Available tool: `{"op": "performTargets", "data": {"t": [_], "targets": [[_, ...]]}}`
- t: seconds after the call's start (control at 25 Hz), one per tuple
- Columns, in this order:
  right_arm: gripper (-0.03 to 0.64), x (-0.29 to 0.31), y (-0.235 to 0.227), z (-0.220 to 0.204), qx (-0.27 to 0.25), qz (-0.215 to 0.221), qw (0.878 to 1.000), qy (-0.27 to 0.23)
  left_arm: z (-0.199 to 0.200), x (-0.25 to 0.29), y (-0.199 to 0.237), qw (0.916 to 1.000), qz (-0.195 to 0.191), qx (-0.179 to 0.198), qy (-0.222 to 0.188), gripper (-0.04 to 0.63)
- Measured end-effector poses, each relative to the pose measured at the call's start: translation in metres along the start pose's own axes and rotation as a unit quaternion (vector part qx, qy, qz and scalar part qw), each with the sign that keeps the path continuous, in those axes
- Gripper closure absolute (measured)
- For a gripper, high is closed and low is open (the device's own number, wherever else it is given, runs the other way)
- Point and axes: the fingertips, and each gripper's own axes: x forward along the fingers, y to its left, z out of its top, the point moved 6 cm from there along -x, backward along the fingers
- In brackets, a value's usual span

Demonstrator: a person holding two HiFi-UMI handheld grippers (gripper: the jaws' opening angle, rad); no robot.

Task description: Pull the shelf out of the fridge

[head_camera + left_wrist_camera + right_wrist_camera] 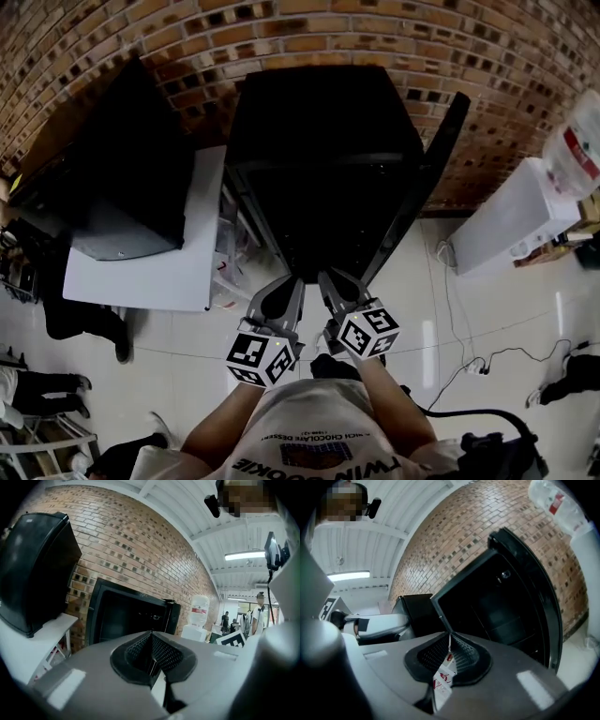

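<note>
A black mini fridge (323, 159) stands on the floor against the brick wall, its door (427, 183) swung open to the right. Its inside is dark; a shelf edge (511, 623) shows only faintly in the right gripper view. Both grippers hover side by side just in front of the opening, apart from the fridge. My left gripper (286, 283) points at the opening (126, 618), and its ribbed pads (161, 651) meet at the tips. My right gripper (334, 279) is shut too, with nothing between its pads (464, 651).
A white table (141, 272) left of the fridge carries a black box-shaped appliance (122, 169). A white water dispenser (516, 220) with a bottle (574, 155) stands at the right. Cables (473, 366) lie on the tiled floor. People's legs show at far left.
</note>
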Motion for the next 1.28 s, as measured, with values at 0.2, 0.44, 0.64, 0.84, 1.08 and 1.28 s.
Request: {"op": "performTargets", "data": {"t": [0.2,0.44,0.64,0.84,1.08,1.28], "targets": [[0.573,0.044,-0.058,-0.020,0.096,-0.015,0.995,0.007,-0.008,0.044,0.024,0.9997,0.008,-0.015,0.018,0.611],[0.527,0.082,-0.121,-0.052,0.244,-0.041,0.968,-0.050,-0.022,0.083,0.045,0.9991,0.009,-0.024,0.034,0.611],[0.496,0.106,-0.158,-0.076,0.284,-0.090,0.951,-0.081,-0.028,0.097,0.064,0.9990,-0.014,-0.034,0.024,0.607],[0.481,0.130,-0.184,-0.095,0.325,-0.129,0.929,-0.125,-0.041,0.106,0.079,0.9959,-0.042,-0.032,0.073,0.607],[0.451,0.154,-0.209,-0.118,0.377,-0.136,0.902,-0.159,-0.046,0.111,0.092,0.9935,-0.063,-0.023,0.092,0.607],[0.448,0.170,-0.226,-0.122,0.412,-0.121,0.883,-0.188,-0.053,0.111,0.099,0.9925,-0.060,-0.024,0.104,0.607]]}}
